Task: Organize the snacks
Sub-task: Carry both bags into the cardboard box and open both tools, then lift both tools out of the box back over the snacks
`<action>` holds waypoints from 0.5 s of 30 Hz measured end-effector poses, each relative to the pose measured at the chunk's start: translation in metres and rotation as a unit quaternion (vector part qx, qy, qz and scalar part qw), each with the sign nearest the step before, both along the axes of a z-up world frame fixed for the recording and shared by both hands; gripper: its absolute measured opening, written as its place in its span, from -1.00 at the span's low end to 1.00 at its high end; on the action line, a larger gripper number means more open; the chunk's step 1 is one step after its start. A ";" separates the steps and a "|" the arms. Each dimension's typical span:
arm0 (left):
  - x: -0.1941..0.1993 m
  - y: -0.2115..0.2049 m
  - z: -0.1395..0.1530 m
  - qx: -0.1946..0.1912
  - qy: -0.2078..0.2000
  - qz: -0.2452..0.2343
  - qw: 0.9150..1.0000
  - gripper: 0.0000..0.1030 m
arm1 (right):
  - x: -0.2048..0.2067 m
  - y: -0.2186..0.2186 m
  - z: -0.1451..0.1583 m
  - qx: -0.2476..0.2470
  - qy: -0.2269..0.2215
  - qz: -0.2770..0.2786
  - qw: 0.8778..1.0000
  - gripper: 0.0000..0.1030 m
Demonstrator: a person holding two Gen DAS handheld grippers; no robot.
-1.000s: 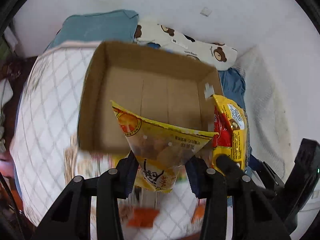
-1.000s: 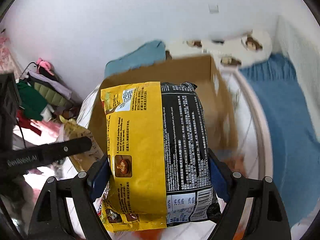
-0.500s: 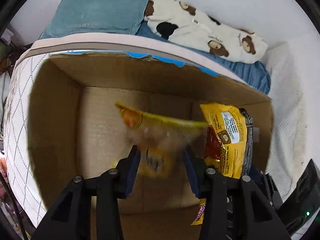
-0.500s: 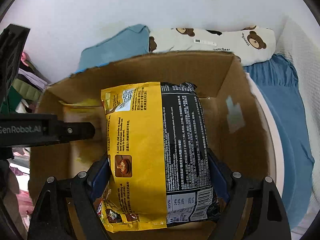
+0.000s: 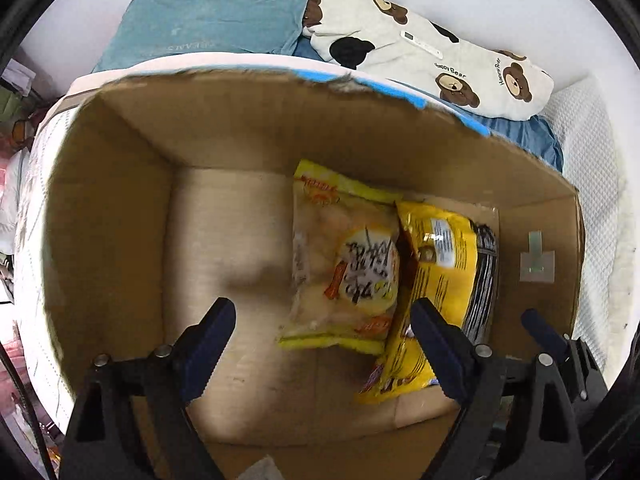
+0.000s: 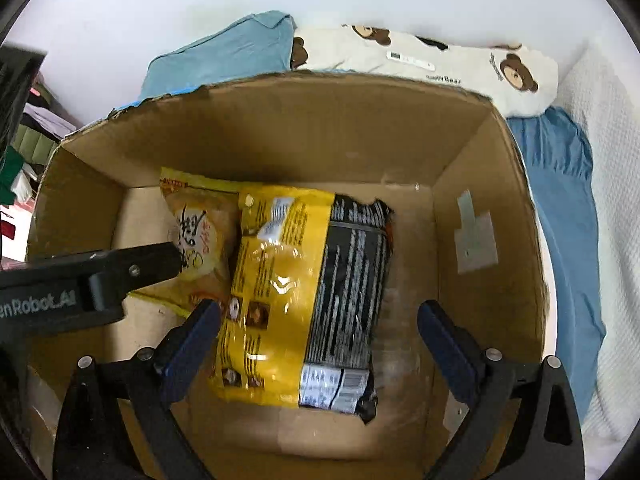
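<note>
Both packets released into cardboard box (image 5: 120, 208). Left gripper (image 5: 324, 344) and right gripper (image 6: 320, 340) just opened wide, nothing between pads. To be lifted straight, clear of yellow-black packet (image 6: 312, 292) at 12 o'clock and pale packet (image 5: 344, 256).

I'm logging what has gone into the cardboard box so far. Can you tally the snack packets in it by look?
Pale yellow see-through packet: 1
Yellow-and-black packet: 1
Total in the cardboard box: 2

Teal pillow (image 5: 216, 16) beside bear-print pillow (image 5: 432, 52) against white wall (image 6: 160, 8); blue sheet (image 6: 560, 200) below.
</note>
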State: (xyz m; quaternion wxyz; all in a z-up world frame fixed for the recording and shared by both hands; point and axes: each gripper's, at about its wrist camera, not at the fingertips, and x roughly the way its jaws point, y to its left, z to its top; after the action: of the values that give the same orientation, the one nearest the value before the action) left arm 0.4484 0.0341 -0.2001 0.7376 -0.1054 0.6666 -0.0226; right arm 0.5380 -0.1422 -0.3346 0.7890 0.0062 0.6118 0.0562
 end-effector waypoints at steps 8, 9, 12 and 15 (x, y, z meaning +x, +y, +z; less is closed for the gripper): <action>-0.035 0.007 0.030 0.032 -0.049 -0.010 0.998 0.73 | -0.057 -0.009 0.039 0.005 -0.016 -0.022 1.000 0.95; -0.039 0.007 0.034 0.036 -0.055 -0.011 0.998 0.73 | -0.064 -0.011 0.044 0.007 -0.021 -0.024 0.999 0.95; -0.056 0.009 0.049 0.043 -0.078 -0.012 0.996 0.73 | -0.078 -0.012 0.057 0.009 -0.035 -0.028 0.999 0.95; -0.072 0.009 0.065 0.052 -0.103 -0.015 0.993 0.73 | -0.097 -0.015 0.072 0.007 -0.056 -0.027 0.998 0.95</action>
State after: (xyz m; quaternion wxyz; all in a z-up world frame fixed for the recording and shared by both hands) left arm 0.3764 0.0426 -0.1350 0.8065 -0.0538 0.5887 -0.0101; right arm 0.4413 -0.1568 -0.2625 0.8230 0.0252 0.5662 0.0389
